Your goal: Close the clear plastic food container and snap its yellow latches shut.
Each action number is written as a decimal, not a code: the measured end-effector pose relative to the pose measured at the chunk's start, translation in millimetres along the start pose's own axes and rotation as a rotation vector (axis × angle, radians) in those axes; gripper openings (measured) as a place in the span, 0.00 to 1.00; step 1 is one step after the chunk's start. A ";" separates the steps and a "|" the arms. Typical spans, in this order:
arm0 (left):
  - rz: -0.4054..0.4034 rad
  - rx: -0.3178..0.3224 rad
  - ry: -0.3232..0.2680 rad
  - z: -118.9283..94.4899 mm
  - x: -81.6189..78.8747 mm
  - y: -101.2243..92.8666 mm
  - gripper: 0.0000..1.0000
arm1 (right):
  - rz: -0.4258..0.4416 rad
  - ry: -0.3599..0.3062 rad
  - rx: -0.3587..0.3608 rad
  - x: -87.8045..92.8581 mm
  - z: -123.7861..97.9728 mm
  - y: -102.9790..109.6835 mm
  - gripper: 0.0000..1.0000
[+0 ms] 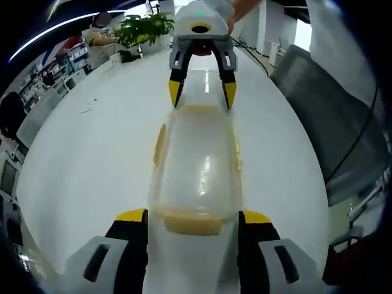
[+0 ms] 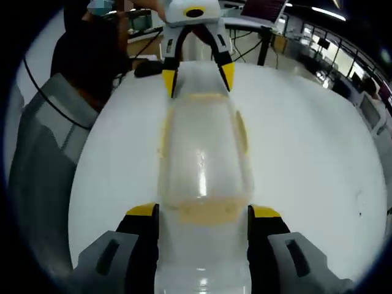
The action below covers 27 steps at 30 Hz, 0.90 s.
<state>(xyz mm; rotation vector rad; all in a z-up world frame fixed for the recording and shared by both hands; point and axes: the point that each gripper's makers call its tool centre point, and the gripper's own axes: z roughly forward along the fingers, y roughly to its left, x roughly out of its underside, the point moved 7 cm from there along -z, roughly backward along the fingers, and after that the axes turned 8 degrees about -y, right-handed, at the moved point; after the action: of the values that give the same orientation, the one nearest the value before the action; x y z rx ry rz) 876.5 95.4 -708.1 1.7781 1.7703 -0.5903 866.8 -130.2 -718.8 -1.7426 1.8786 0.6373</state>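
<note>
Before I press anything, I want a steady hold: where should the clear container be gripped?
Grip the clear container at its two short ends, coming in lengthwise from each end. It is long and narrow, and each gripper, left and right, already straddles one end with open jaws beside a yellow latch.

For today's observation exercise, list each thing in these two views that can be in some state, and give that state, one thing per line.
Clear container: lid on, lying on the white table.
Near-end yellow latch: between the left gripper's jaws; whether snapped, cannot tell.
Far-end yellow latch: between the right gripper's jaws.
Side latches: flat against the wall.
Left gripper: open, straddling one end.
Right gripper: open, straddling the other end.
</note>
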 end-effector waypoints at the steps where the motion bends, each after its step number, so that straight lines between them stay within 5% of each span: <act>1: 0.002 0.012 0.005 0.7 2.0 0.5 0.54 | 0.000 0.002 -0.001 -0.1 0.3 0.2 0.55; 14: -0.003 0.086 0.033 7.2 13.8 1.9 0.51 | 0.001 0.019 -0.013 0.6 7.2 -1.6 0.52; 27: 0.006 0.079 0.008 5.4 18.0 8.8 0.44 | -0.030 0.037 -0.009 0.3 10.3 -2.5 0.49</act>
<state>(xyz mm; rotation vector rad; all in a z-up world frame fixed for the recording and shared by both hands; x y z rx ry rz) 886.3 105.5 -723.3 1.8409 1.7686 -0.6596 869.7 -124.0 -726.9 -1.7973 1.8731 0.6070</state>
